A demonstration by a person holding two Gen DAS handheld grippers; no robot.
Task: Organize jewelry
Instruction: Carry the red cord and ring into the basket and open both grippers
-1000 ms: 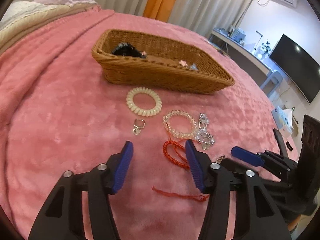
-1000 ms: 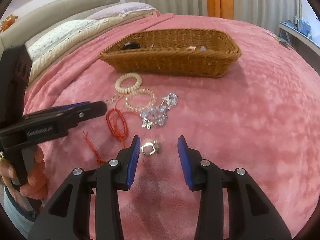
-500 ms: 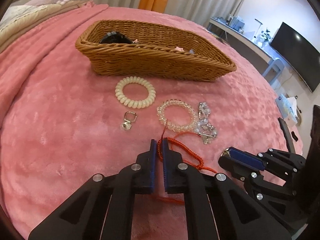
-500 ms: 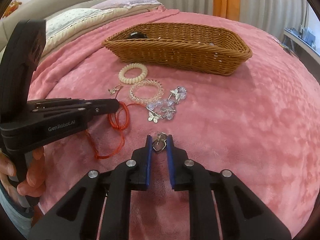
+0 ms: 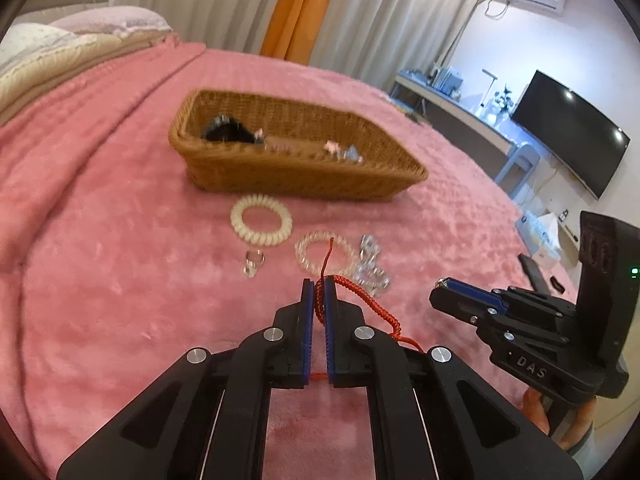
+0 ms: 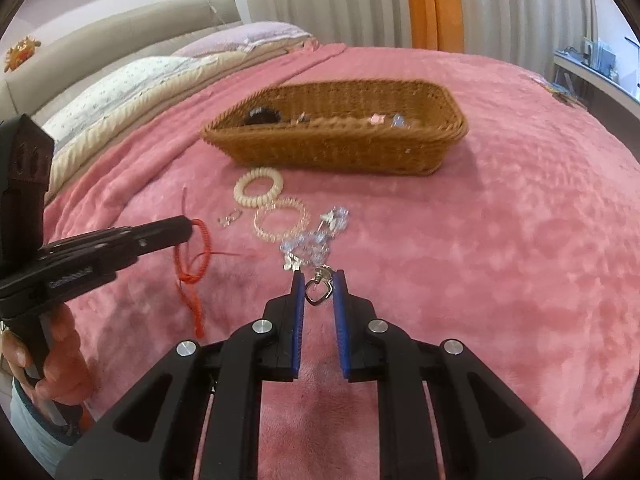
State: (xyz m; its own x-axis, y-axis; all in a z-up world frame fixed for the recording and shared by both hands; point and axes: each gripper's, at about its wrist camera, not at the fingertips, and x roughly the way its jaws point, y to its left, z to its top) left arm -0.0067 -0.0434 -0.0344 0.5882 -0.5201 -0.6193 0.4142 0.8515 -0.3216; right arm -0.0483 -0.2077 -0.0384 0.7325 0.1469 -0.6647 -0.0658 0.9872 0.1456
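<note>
Both grippers have just closed: our left gripper [image 5: 316, 296] clamps the red cord [image 5: 360, 300], our right gripper [image 6: 318, 290] the silver charm [image 6: 318, 290]. Both pieces now hang clear of the bed [image 6: 500, 240], ready for the wicker basket [image 6: 340, 152] beyond.

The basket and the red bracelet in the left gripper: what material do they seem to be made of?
The basket looks like woven wicker or rattan: brown matte strands in a visible weave, braided rim. The red bracelet, pinched in the left gripper, seems to be knotted cord or thread: thin, limp, ribbed like wrapped string, with loose ends hanging. The exact fibre cannot be told.
</note>
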